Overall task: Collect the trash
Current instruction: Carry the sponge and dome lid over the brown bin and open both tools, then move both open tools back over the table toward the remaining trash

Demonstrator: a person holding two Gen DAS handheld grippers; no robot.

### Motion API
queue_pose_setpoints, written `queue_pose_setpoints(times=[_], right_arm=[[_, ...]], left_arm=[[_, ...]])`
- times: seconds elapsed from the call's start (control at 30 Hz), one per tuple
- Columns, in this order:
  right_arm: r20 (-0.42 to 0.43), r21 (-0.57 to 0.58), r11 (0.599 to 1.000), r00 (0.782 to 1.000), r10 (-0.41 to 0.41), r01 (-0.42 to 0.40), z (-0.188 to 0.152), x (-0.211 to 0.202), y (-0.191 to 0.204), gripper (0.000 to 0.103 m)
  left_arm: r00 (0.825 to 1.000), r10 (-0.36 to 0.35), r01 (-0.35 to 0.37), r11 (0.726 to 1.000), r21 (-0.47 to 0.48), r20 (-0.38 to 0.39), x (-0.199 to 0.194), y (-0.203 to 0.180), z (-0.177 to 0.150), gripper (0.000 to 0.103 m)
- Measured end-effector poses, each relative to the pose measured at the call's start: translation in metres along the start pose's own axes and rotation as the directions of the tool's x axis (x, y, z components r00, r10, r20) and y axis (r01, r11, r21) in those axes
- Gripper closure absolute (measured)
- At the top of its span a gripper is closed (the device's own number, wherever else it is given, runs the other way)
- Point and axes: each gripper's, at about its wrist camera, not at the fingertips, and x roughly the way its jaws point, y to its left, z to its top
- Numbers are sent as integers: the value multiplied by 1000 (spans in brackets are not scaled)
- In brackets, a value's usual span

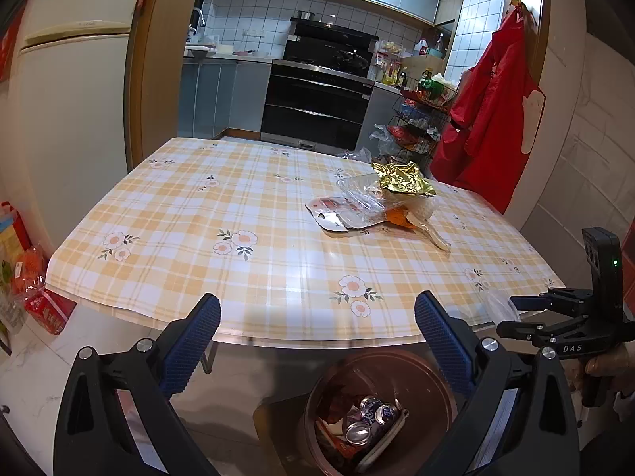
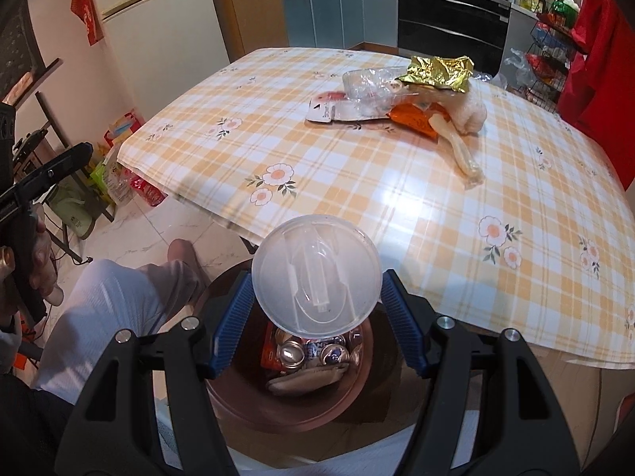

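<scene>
In the right wrist view my right gripper (image 2: 317, 277) is shut on a clear round plastic lid (image 2: 317, 273), its blue pads (image 2: 399, 313) pressing both edges. The lid hangs directly above a brown round bin (image 2: 285, 416) that holds crushed cans (image 2: 313, 351). My left gripper (image 1: 317, 299) stands open and holds nothing at the table's near edge, above the same bin (image 1: 317, 388). On the checked table (image 1: 238, 198) lies a trash pile: gold foil (image 1: 401, 178), clear packaging (image 1: 357, 194), an orange wrapper (image 1: 399, 216) and a cream stick (image 1: 434, 238).
A fridge (image 1: 71, 99) stands at left, with bags and boxes (image 1: 35, 285) on the floor beside it. A red garment (image 1: 488, 119) and a wire rack (image 1: 416, 119) are at the table's far right. A person's leg (image 2: 99, 305) is beside the bin.
</scene>
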Motion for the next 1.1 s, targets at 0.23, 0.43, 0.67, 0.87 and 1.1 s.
queue_pose_setpoints(times=[0.23, 0.43, 0.67, 0.87, 1.1], right_arm=[[17, -15, 1000, 1000, 11, -11, 1, -1, 8, 19], [31, 10, 1000, 999, -27, 27, 3, -4, 1, 10], [44, 66, 994, 995, -91, 88, 4, -5, -19, 7], [49, 101, 989, 992, -115, 110, 2, -5, -34, 6], [54, 145, 981, 989, -141, 132, 1, -3, -56, 6]], left_arm=[[1000, 3, -3, 1000, 8, -5, -1, -2, -3, 7], [1000, 4, -4, 1000, 9, -6, -1, -3, -3, 7], [1000, 9, -9, 1000, 19, -16, 2, -4, -6, 7], [999, 15, -14, 1000, 27, -35, 10, -6, -8, 7], [998, 16, -13, 999, 53, -63, 24, -12, -6, 7]])
